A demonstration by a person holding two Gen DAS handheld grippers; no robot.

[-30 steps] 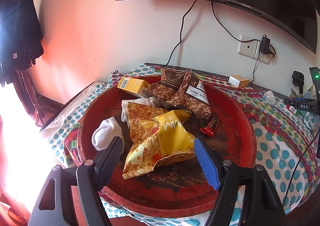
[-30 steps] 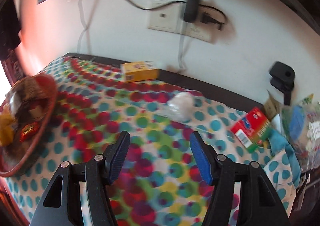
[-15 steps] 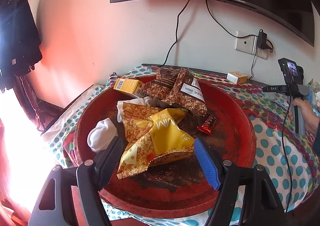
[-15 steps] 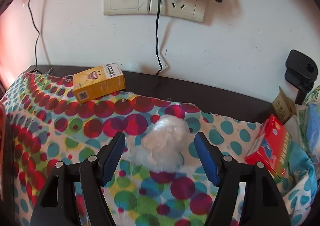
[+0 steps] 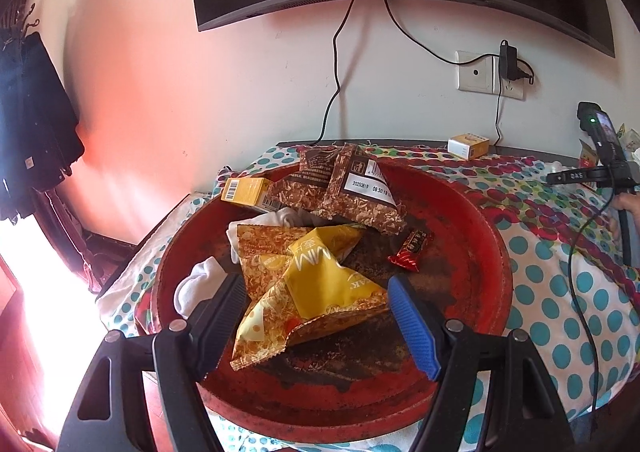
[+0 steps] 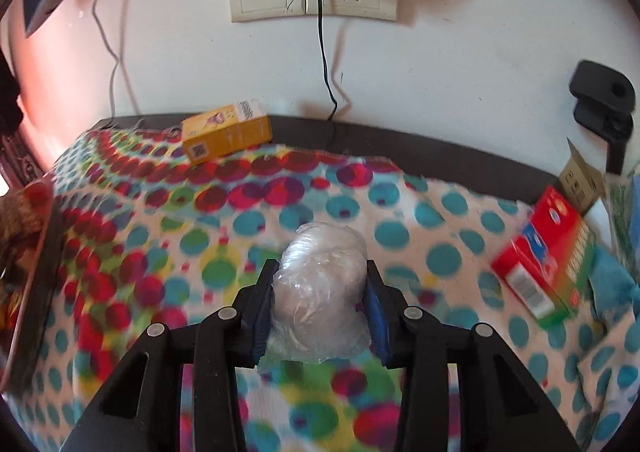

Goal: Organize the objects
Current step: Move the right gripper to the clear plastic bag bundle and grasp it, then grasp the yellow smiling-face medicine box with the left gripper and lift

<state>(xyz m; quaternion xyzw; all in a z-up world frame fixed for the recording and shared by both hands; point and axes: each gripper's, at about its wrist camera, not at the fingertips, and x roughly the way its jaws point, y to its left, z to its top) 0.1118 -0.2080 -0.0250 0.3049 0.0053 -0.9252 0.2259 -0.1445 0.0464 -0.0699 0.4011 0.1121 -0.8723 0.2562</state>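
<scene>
Crinkled clear plastic, a wadded bundle [image 6: 320, 292], sits clamped between the jaws of the right gripper [image 6: 319, 310] above the polka-dot cloth [image 6: 160, 236] covering the counter. Behind it a yellow box [image 6: 227, 133] lies near the wall, and a red box [image 6: 546, 260] lies off to the right. The left gripper [image 5: 314, 316] hangs with its jaws wide apart over the red tray [image 5: 472, 252], straddling a yellow snack packet [image 5: 308, 292] without touching it; a brown packet [image 5: 344, 188], white socks [image 5: 196, 286] and a small red candy [image 5: 412, 250] also lie in the tray.
</scene>
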